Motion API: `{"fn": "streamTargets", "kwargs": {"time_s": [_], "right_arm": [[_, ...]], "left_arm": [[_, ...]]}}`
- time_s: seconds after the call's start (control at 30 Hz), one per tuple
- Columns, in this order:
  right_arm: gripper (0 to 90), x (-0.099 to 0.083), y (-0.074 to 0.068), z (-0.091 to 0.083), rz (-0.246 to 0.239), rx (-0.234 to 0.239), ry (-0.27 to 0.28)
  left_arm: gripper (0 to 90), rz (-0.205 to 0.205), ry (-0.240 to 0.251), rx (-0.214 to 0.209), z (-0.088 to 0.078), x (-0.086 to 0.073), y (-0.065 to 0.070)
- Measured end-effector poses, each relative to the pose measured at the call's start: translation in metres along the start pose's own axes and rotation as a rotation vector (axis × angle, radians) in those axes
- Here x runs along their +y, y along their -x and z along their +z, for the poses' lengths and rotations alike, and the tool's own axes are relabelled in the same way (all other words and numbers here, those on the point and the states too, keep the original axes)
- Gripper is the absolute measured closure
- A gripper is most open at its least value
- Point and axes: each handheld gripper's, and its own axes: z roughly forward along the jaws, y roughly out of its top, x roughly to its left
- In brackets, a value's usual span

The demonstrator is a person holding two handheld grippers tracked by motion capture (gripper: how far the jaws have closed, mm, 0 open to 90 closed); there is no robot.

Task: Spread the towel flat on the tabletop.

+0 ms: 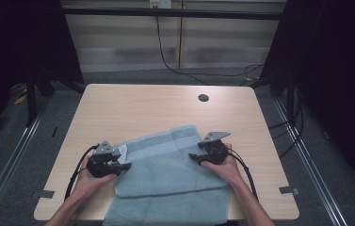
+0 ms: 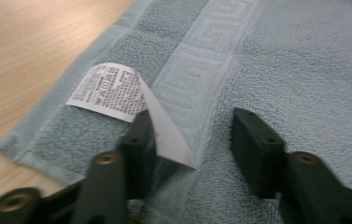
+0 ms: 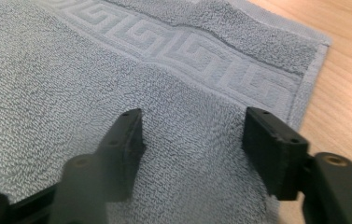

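Observation:
A light blue-grey towel point(image 1: 170, 174) lies folded on the near half of the wooden table point(image 1: 142, 108), its lower layer hanging over the front edge. My left gripper point(image 1: 124, 165) rests at the towel's left edge, pointing right. In the left gripper view the left gripper point(image 2: 190, 123) stands open over the towel point(image 2: 281, 70), with a white care label point(image 2: 108, 88) curling up beside one jaw. My right gripper point(image 1: 194, 157) sits at the towel's right edge, pointing left. In the right gripper view the right gripper point(image 3: 192, 121) is open just above the towel point(image 3: 71, 70), below its patterned band, with nothing pinched.
A round cable hole point(image 1: 203, 98) sits near the table's far edge. Bare wood stretches behind the towel. Grey tape marks point(image 1: 46, 193) lie by the front corners. A black cable point(image 1: 165, 56) runs across the floor beyond the table, and dark frames flank both sides.

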Motion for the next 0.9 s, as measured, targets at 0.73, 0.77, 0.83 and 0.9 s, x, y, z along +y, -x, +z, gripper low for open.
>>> {"fn": "streamTargets", "kwargs": {"time_s": [0.73, 0.77, 0.83, 0.9], "right_arm": [[84.2, 0.041, 0.026, -0.042, 0.078, 0.025, 0.101], [84.2, 0.046, 0.029, -0.045, 0.087, 0.009, 0.115], [84.2, 0.053, 0.038, -0.052, 0.109, -0.016, 0.138], [84.2, 0.060, 0.047, -0.057, 0.126, -0.050, 0.162]], "left_arm": [[87.0, -0.102, 0.250, -0.065, -0.016, 0.089, -0.024], [87.0, -0.102, 0.258, -0.054, -0.015, 0.097, -0.027], [87.0, -0.104, 0.266, -0.034, -0.011, 0.112, -0.033], [86.9, -0.115, 0.277, -0.026, -0.005, 0.125, -0.040]]}}
